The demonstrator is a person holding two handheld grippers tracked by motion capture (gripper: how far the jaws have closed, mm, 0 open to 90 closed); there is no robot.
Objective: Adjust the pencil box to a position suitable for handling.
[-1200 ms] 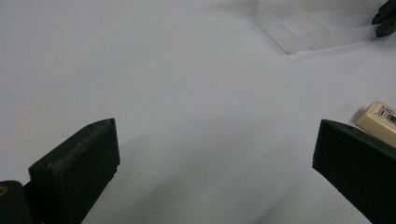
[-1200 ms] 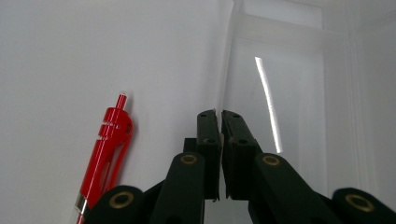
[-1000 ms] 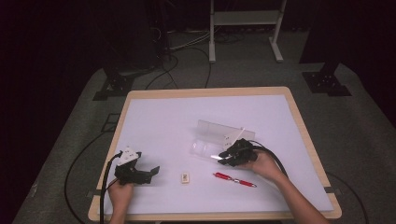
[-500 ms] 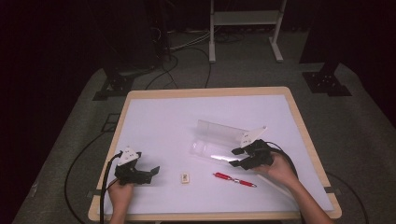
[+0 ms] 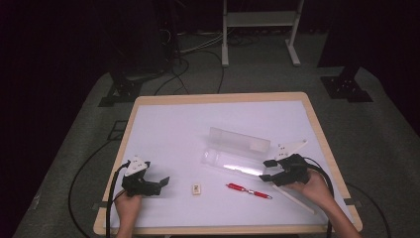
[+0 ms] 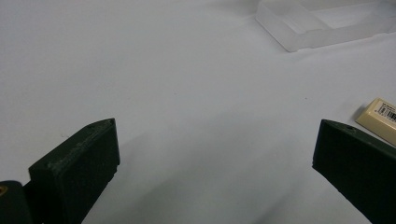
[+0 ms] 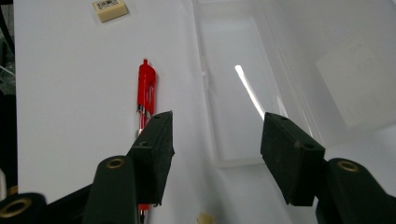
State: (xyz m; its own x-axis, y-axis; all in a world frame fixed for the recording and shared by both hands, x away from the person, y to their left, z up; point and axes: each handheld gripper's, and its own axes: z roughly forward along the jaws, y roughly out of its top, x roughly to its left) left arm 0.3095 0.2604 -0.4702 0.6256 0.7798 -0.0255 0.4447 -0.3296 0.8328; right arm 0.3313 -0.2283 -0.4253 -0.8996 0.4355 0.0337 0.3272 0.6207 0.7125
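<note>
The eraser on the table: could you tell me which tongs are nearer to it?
Left. The left tongs sit just beside the eraser; the right tongs are farther, beyond the red pen.

left gripper [image 5: 159, 183]: we see black body w/ pale grey three-cornered plate on top; black cable trails off behind.
right gripper [image 5: 267, 170]: black too, same grey plate w/ small holes; black cable loops by the wrist.
jaws: dark matte blocks, small screw holes near the tips; brass-coloured rivets at the base.
forearms: we see them bare, no sleeves.
</note>
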